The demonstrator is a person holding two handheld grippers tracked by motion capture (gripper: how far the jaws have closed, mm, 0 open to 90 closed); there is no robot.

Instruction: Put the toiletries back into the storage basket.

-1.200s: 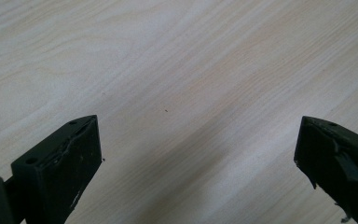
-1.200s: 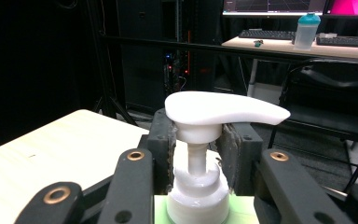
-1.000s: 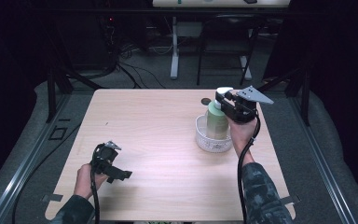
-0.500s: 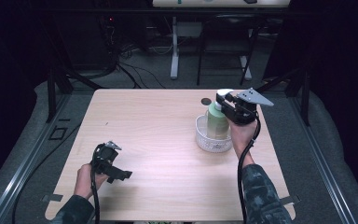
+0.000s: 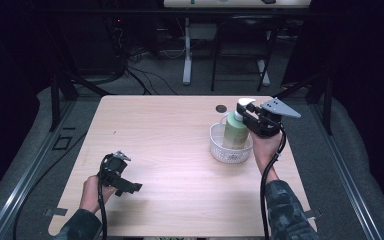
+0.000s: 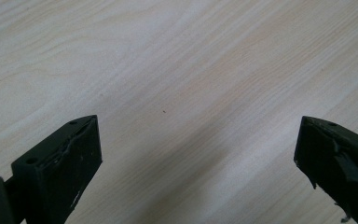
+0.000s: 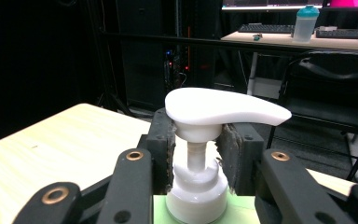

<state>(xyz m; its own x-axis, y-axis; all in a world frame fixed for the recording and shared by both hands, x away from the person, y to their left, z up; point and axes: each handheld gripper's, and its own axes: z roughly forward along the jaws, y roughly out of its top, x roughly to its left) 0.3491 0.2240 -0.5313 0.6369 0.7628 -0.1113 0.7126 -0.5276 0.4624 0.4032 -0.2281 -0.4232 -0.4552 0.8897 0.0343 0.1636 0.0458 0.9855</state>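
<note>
R gripper is clamped on the white pump neck of the green soap bottle, jaws either side just under the pump head. Bottle stands upright in the white basket at table's far-right part. L gripper sits near-left, low over bare wood w/ jaws spread wide, nothing btwn them, well apart from the bottle.

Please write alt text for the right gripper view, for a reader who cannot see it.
The right gripper has its black fingers shut on the white pump neck of a pale green plastic soap bottle. Behind lie a light wooden table and a dark room.
</note>
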